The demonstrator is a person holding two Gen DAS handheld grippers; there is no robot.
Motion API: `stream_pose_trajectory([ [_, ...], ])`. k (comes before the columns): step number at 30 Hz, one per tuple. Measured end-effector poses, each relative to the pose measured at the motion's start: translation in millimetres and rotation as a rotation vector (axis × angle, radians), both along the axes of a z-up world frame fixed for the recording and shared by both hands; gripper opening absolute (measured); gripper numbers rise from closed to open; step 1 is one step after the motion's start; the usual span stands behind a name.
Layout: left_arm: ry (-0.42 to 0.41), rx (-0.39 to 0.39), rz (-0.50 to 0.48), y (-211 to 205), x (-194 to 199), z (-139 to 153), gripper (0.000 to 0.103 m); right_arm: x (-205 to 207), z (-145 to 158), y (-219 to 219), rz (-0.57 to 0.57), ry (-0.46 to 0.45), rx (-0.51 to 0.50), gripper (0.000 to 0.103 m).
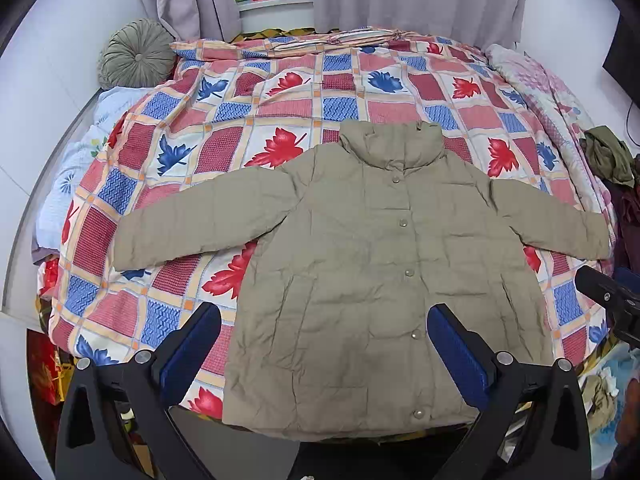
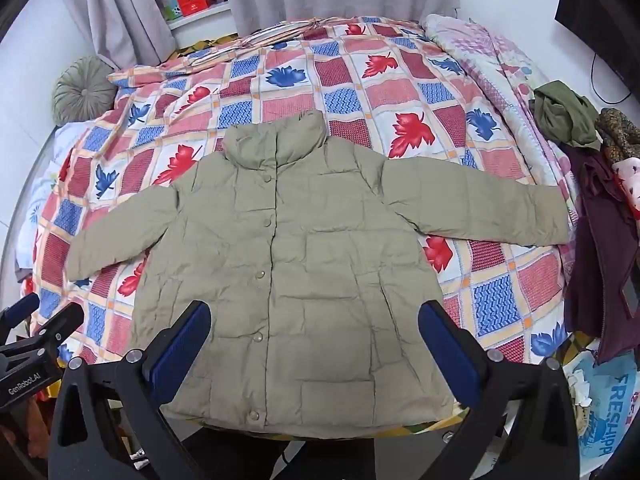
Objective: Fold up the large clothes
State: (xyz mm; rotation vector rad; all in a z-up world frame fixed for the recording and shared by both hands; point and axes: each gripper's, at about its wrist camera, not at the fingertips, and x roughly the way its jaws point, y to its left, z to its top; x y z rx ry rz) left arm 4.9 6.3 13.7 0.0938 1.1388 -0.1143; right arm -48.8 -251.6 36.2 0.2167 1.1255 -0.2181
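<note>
On inspection I found the jacket (image 1: 372,264) lying flat and face up on the bed (image 1: 248,92), buttoned down the front, collar toward the far side and hem at the near edge. Both sleeves were spread outward, one to each side, resting on the patterned quilt (image 2: 360,92). No fold had been made: I saw no sleeve turned in and no part of the body doubled over. I judged the task to be at its very start, with the laying-out done and all the folding left.

The left hand-held gripper (image 1: 324,344) hung above the lower part of the jacket with its fingers wide apart and nothing between them. The right hand-held gripper (image 2: 314,340) was likewise spread wide and empty, poised over the lower front panel. Neither touched the fabric, as far as I could tell.

A heap of other clothes (image 2: 592,152) lay at the right edge of the bed, apart from the jacket. I judged what remained to be: bring each sleeve in across the chest, then fold the body up from the hem.
</note>
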Motion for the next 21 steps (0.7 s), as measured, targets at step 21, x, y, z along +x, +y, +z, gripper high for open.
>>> stream_pose_trajectory([
  [21,-0.004,0.002,0.001,1,-1,2,0.103,0,5,1,0.001,-0.004,-0.016,0.103],
])
